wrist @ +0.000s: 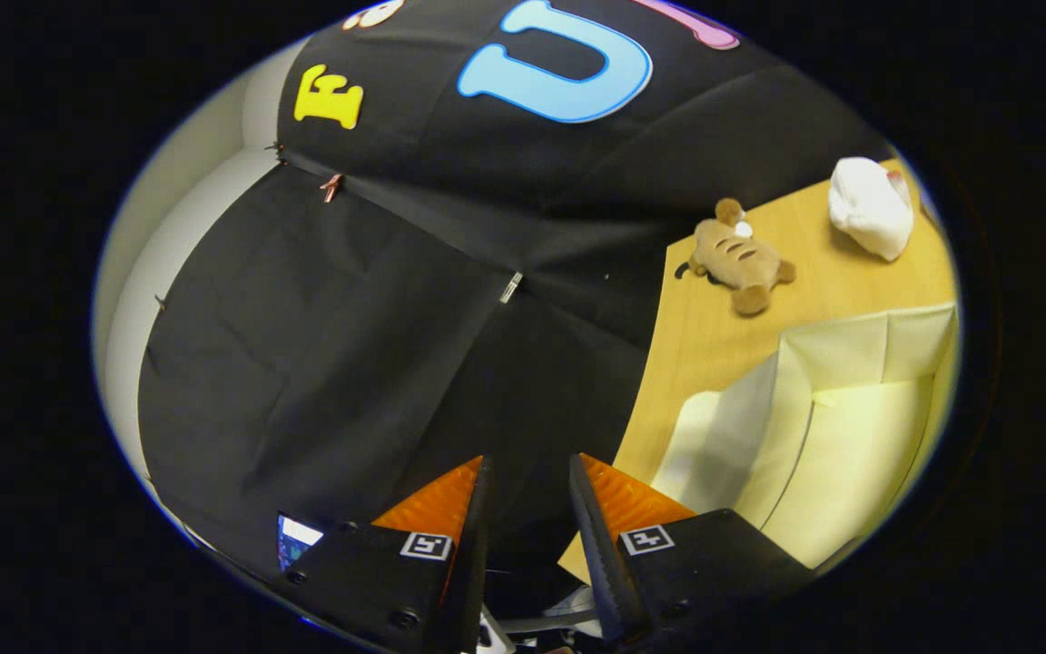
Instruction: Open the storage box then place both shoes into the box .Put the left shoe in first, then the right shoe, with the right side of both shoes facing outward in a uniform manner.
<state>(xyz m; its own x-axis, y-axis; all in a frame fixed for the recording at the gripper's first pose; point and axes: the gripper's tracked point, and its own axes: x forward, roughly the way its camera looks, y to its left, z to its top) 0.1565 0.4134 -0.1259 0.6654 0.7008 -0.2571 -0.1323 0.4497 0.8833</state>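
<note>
Gripper [527, 477] tilted, ribbed orange fingers [437, 500] slightly apart, empty, facing the cloth wall. Pale fabric storage box [836, 409] on wooden table [714, 336] beside it; plush toy [739, 259] beyond.

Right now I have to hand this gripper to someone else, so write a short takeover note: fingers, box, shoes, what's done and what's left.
Gripper: fingers apart with a narrow gap, nothing between them, aimed at the black cloth wall off the table edge.
Storage box: pale, on the wooden table beside the right finger; it looks open and holds no shoe where visible.
Beyond it: a plush toy and a white bundle.
Done: box apparently open. Left: left shoe in, then right.
</note>
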